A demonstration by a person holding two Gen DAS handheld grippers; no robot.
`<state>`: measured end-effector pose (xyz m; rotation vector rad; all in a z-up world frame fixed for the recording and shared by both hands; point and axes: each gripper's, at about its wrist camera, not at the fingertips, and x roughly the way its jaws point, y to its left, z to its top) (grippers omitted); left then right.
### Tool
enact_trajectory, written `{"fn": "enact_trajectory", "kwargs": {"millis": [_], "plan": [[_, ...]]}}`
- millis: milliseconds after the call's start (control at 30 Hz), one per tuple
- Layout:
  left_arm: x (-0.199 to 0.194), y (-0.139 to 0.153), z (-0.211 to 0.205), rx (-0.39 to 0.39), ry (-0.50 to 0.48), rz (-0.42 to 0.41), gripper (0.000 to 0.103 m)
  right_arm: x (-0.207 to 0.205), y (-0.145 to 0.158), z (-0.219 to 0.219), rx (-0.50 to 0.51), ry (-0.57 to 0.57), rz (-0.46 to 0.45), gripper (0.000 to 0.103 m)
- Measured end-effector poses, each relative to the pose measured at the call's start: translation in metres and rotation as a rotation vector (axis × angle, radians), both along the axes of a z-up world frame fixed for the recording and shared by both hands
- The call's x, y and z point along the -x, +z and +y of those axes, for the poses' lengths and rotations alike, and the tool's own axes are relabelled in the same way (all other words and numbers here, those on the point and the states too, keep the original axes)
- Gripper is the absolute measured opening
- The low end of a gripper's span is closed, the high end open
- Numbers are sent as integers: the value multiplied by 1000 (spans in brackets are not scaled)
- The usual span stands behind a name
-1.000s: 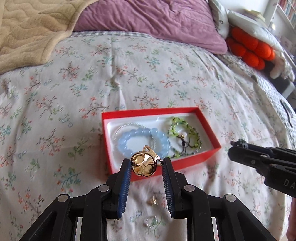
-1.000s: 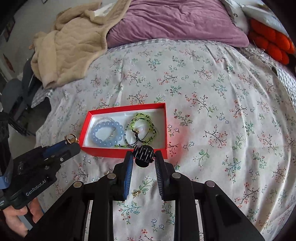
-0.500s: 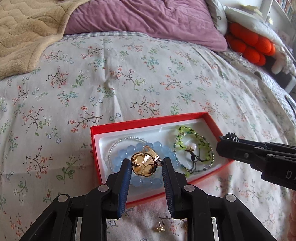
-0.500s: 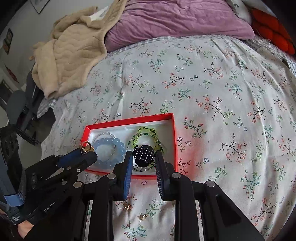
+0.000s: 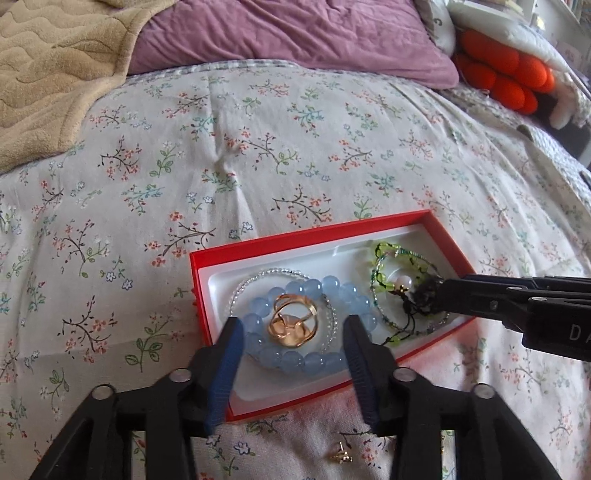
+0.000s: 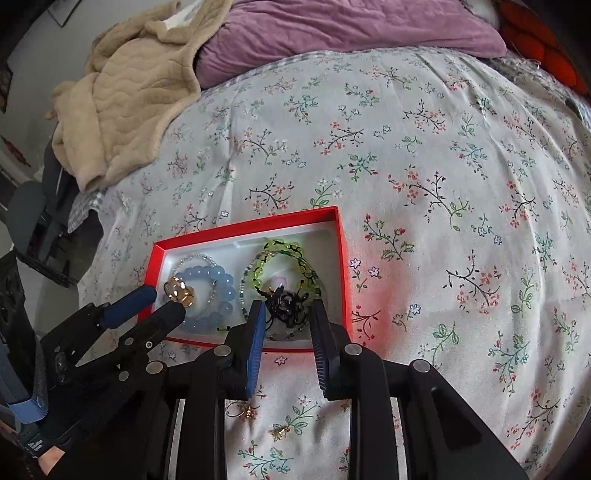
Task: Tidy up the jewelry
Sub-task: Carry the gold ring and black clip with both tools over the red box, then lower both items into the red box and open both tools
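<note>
A red box (image 5: 306, 236) with a white lining lies on the floral bedspread. It holds a blue bead bracelet (image 5: 332, 286), a thin clear bead strand and a green bead bracelet (image 5: 391, 273). A gold ring (image 5: 293, 325) rests inside the blue bracelet. My left gripper (image 5: 294, 323) hovers over it; its jaws are opening and no pad touches the ring. My right gripper (image 6: 287, 306) is low over the green bracelet (image 6: 280, 245), shut on a small black jewelry piece (image 6: 284, 306). It enters the left wrist view from the right, with the black piece (image 5: 424, 293) at its tip.
Small gold earrings (image 6: 240, 410) (image 6: 280, 430) lie on the bedspread near the box's front edge, under the grippers. A beige blanket (image 5: 55, 74), a purple pillow (image 5: 295, 33) and an orange plush (image 5: 506, 74) lie at the far end. The bed's edge drops off at left (image 6: 85, 221).
The left jaws have spread and the gold ring has dropped from them into the blue bracelet. Both grippers have moved forward and down over the box, the right with its black piece.
</note>
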<state>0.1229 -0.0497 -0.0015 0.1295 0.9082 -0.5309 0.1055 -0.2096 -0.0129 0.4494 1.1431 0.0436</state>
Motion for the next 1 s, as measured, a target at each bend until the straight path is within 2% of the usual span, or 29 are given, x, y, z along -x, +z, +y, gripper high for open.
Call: {"fn": "enact_trajectory", "kwargs": {"millis": [100,200,367,533,667,833,1000], "plan": [[2,5,4,7,-4,-6,60,2,4,1,0,10,-5,30],[7,9,6,-3,-8,-18,69,6,12,2,5,20,-20,41],[14,13,12,-24,-19,-30,74,14,24,2,19,31,-39,51],[22,18,16,-35,-28,-40,82,23,34,3,40,44,-53,57],[29,21,19,-48,-31,-50,87,30,39,4,48,47,-57,68],[36,21,26,-66,-22,-46,94,39,42,7,81,50,-51,72],[42,17,36,-85,-10,-11,95,48,40,6,115,48,-25,76]]}}
